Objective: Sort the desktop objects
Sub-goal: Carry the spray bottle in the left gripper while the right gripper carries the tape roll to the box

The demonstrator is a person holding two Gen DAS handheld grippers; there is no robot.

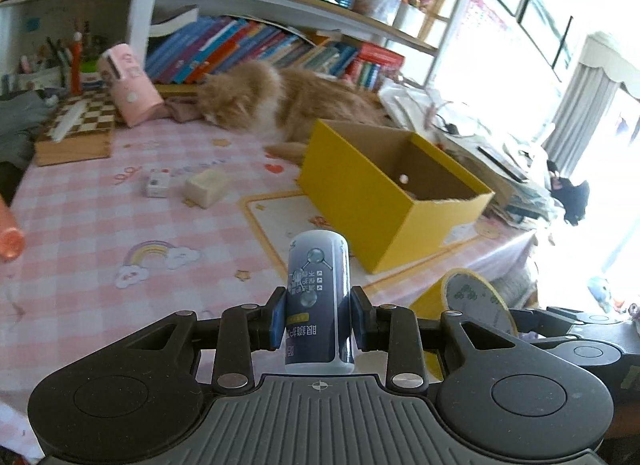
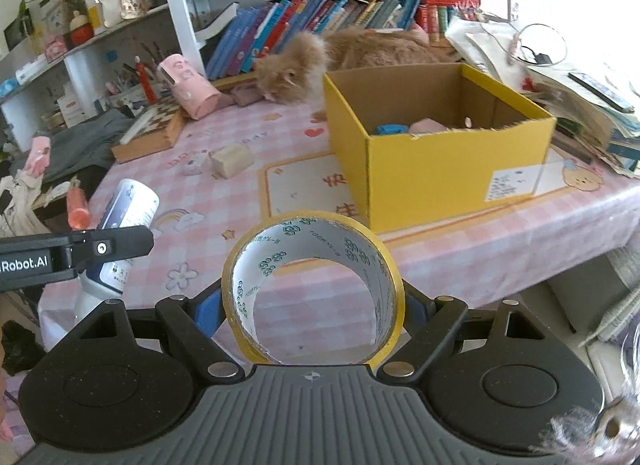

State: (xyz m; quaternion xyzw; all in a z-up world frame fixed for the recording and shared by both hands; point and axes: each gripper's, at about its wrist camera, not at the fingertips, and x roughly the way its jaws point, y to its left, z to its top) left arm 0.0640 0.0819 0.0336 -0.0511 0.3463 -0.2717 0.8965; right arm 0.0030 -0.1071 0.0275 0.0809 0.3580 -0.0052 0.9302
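My left gripper [image 1: 318, 317] is shut on a dark blue and white bottle [image 1: 319, 297] and holds it above the pink checked table. The bottle also shows in the right wrist view [image 2: 128, 217]. My right gripper [image 2: 314, 305] is shut on a yellow tape roll [image 2: 312, 289], held near the table's front edge; the roll also shows in the left wrist view [image 1: 476, 305]. An open yellow box [image 2: 440, 169] stands ahead with a blue and a pink item inside; it also shows in the left wrist view [image 1: 384, 201].
An orange cat [image 2: 340, 57] lies behind the box. A cream block [image 1: 206, 187] and a small white box [image 1: 156, 183] lie mid-table. A pink case [image 1: 130, 85] and a chessboard [image 1: 80, 125] sit at the back left. Papers [image 2: 580, 105] pile up right.
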